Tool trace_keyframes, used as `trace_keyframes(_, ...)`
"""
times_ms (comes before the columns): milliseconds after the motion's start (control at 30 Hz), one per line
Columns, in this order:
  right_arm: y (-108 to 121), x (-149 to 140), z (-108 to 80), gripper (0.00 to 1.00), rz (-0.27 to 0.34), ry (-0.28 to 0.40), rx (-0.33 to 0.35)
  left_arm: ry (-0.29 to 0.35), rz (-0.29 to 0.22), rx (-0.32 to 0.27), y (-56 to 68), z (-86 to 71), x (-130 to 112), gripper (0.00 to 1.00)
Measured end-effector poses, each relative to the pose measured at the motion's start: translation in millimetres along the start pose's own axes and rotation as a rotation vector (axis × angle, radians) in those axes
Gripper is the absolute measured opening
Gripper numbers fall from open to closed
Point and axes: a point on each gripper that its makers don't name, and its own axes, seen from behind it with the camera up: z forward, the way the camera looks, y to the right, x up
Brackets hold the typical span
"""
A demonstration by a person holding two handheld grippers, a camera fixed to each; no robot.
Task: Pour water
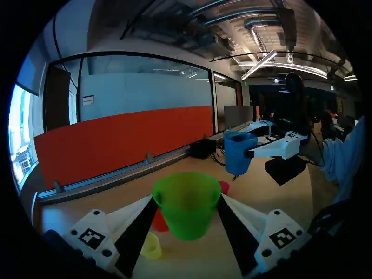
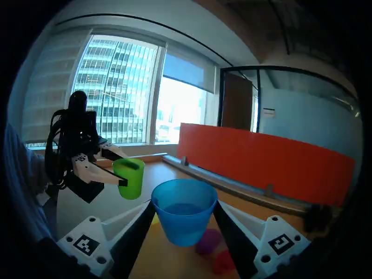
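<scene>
Two cups are hanging above the table [image 1: 260, 186].
The left gripper [image 1: 186, 204] is pinching the green cup [image 1: 187, 211] between narrowed fingers. The right gripper [image 2: 183, 211] is likewise clamping the blue cup [image 2: 184, 223], which seems to be carrying water.

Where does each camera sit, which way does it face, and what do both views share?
Left gripper view: rides the left gripper, looking along its fingers past the held green cup toward an orange panel.
Right gripper view: rides the right gripper, facing its blue cup and windows; a sleeve at left.
Shared: both cups, both grippers, the panel.
</scene>
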Motion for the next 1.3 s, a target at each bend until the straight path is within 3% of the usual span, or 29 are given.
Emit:
trace_keyframes(300, 2.3, 26.2, 6.6, 0.9, -0.057, 0.021, 0.01, 0.013, -0.004, -0.016, 6.1, -0.7, 1.2, 0.86)
trace_keyframes(1300, 12.9, 103.2, 21.5, 0.9, -0.483, 0.074, -0.009, 0.034, -0.02, -0.052, 26.1, 9.9, -0.6, 0.86)
